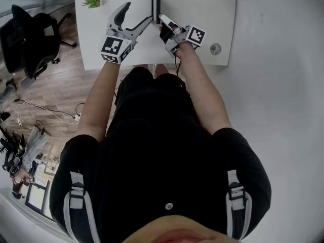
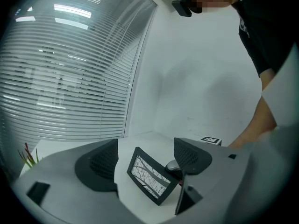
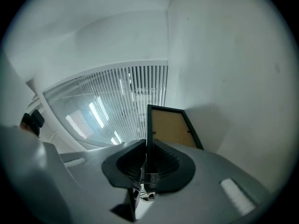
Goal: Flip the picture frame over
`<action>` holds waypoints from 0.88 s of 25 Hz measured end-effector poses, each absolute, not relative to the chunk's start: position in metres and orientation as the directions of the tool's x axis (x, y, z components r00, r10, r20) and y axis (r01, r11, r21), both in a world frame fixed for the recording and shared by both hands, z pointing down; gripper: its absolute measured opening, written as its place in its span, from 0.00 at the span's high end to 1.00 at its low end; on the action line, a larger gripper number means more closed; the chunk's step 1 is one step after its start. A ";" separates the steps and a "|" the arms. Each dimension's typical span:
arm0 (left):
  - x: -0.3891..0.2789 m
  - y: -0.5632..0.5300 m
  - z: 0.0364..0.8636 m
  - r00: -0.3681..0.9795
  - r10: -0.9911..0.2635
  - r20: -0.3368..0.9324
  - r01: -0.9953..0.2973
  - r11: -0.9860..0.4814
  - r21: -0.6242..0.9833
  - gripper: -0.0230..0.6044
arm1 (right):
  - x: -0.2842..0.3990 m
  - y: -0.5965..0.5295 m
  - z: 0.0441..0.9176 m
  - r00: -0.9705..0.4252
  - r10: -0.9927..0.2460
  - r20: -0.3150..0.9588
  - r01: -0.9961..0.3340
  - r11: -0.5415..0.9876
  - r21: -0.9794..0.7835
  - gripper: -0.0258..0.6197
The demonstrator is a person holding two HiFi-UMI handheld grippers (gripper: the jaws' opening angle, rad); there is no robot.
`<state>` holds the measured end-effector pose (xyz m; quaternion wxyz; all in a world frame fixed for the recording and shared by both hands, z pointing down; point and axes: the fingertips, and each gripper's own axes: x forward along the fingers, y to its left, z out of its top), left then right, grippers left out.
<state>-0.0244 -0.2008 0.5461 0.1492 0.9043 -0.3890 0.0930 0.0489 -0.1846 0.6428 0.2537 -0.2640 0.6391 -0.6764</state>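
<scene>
Precariously, our right gripper [image 3: 145,164] pinches the picture frame [image 3: 170,127] by its thin edge, left gripper [image 2: 145,161] open; it may topple toward nine o'clock

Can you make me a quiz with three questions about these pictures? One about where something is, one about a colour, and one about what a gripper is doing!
1. Where is the little green plant?
A. On the floor
B. On the white table, near the corner on the person's left
C. On a shelf

2. What colour is the border of the picture frame?
A. Red
B. Yellow
C. Black

3. What is the right gripper doing?
A. Its jaws are closed on the picture frame's edge
B. It is wide open with nothing in it
C. It is holding the plant

Answers:
1. B, as the head view shows the plant standing on the tabletop by that corner.
2. C, as both gripper views show a black border.
3. A, as the right gripper view shows the frame's edge pinched between the two jaws.
</scene>
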 end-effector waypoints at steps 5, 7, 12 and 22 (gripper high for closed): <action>-0.020 -0.200 0.546 0.684 -0.671 0.286 -0.727 -0.657 0.197 0.36 | 0.065 -0.184 0.647 -0.724 -0.688 0.052 -0.027 -0.048 -0.998 0.82; -0.019 -0.200 0.547 0.684 -0.670 0.288 -0.727 -0.658 0.197 0.36 | 0.070 -0.184 0.650 -0.725 -0.684 0.075 -0.056 -0.050 -0.997 0.79; -0.018 -0.201 0.548 0.685 -0.668 0.292 -0.726 -0.657 0.201 0.36 | 0.083 -0.184 0.665 -0.718 -0.669 0.192 -0.206 -0.059 -0.977 0.82; -0.014 -0.201 0.546 0.689 -0.665 0.290 -0.723 -0.661 0.202 0.36 | 0.104 -0.186 0.683 -0.670 -0.638 0.379 -0.449 -0.058 -0.891 0.74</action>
